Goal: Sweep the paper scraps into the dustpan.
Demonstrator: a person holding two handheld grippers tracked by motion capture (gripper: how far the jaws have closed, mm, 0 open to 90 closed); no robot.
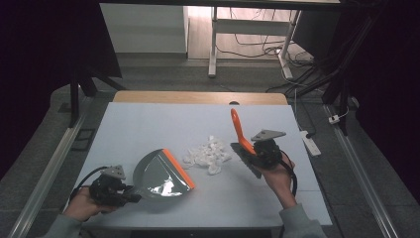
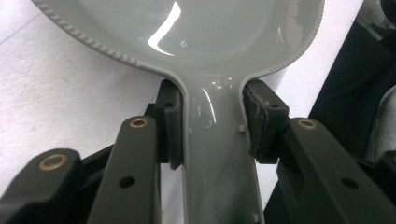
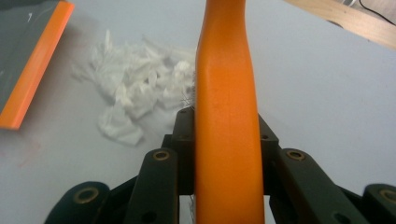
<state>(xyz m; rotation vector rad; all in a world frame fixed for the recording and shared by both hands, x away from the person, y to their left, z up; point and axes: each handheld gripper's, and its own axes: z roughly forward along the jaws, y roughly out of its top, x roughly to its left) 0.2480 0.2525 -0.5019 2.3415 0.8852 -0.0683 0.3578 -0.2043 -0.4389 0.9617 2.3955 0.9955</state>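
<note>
We hold the grey dustpan (image 1: 161,177) with the left gripper (image 1: 130,194), jaws clamped on its handle (image 2: 219,154) from both sides. The pan sits on the desk (image 1: 148,119) near the front left corner, its orange lip (image 1: 179,168) facing the desk's middle. Our right gripper (image 1: 253,148) grips the brush (image 1: 246,157) by its orange handle (image 3: 226,121), handle tip pointing toward the far edge, dark bristle head low over the desk, right of centre. A pile of white paper scraps (image 1: 208,153) lies mid-desk, between pan lip and brush, just beside both.
</note>
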